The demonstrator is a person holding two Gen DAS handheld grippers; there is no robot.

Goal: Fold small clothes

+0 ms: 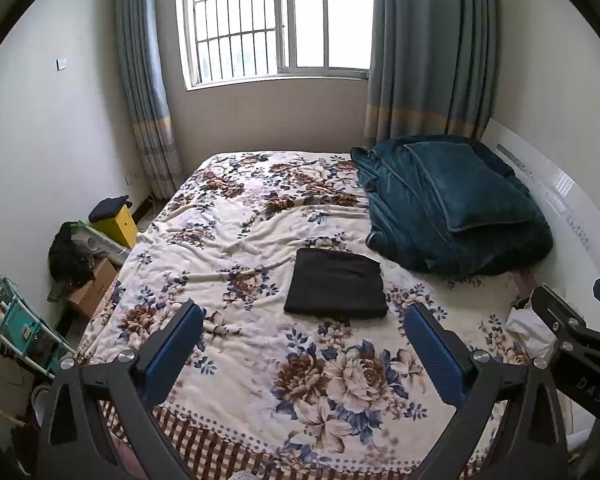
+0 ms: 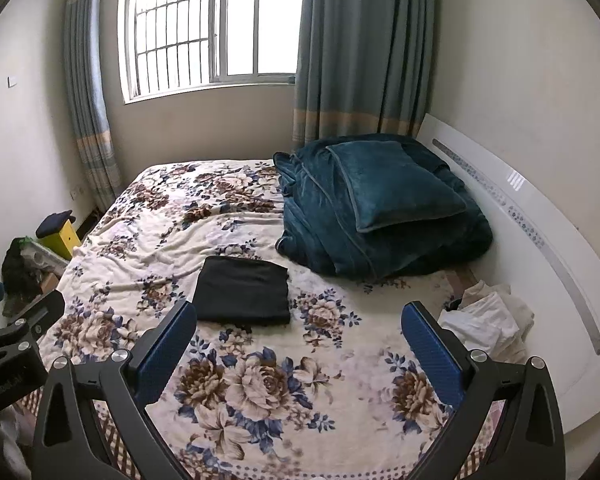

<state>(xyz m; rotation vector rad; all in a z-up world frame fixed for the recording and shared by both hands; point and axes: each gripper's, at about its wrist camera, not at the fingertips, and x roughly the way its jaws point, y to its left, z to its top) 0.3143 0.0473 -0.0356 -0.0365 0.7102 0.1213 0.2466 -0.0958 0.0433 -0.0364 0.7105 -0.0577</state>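
Observation:
A folded black garment (image 1: 336, 285) lies flat on the floral bedspread (image 1: 236, 240), in the middle of the bed; it also shows in the right wrist view (image 2: 244, 293). A pile of white and cream clothes (image 2: 488, 322) lies at the bed's right edge by the headboard, partly seen in the left wrist view (image 1: 530, 330). My left gripper (image 1: 304, 320) is open and empty, held above the bed's near end, short of the black garment. My right gripper (image 2: 300, 318) is open and empty, to the right of the left one.
A dark teal quilt with a pillow on top (image 1: 456, 208) fills the far right of the bed. The white headboard (image 2: 548, 264) runs along the right. Left of the bed stand a yellow box (image 1: 118, 222), a cardboard box (image 1: 94, 288) and a cluttered teal rack (image 1: 16, 324).

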